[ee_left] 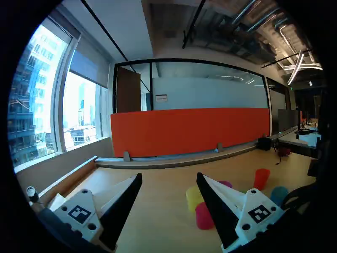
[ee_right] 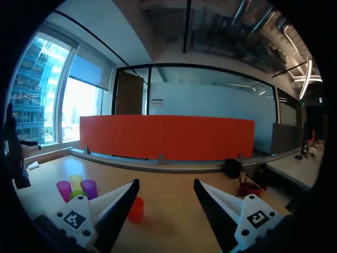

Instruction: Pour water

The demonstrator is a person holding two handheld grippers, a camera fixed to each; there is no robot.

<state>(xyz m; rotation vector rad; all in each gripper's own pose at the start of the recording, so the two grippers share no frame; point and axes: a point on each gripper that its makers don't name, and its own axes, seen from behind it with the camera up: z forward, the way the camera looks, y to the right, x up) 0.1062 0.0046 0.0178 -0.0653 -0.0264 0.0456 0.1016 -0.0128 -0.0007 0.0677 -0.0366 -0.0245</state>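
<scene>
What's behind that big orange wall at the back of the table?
Over the top of the orange divider you can see a glass wall and a brown door behind it. Anything lower down back there is covered by the divider, so I cannot tell.

At least five translucent plastic cups in the left gripper view, one yellow cup (ee_left: 193,197), one pink cup (ee_left: 203,216), one purple cup (ee_left: 226,184), one red-orange cup (ee_left: 261,178), one blue cup (ee_left: 278,195), one long orange partition panel (ee_left: 189,130), one light wooden desk (ee_left: 164,211)
</scene>
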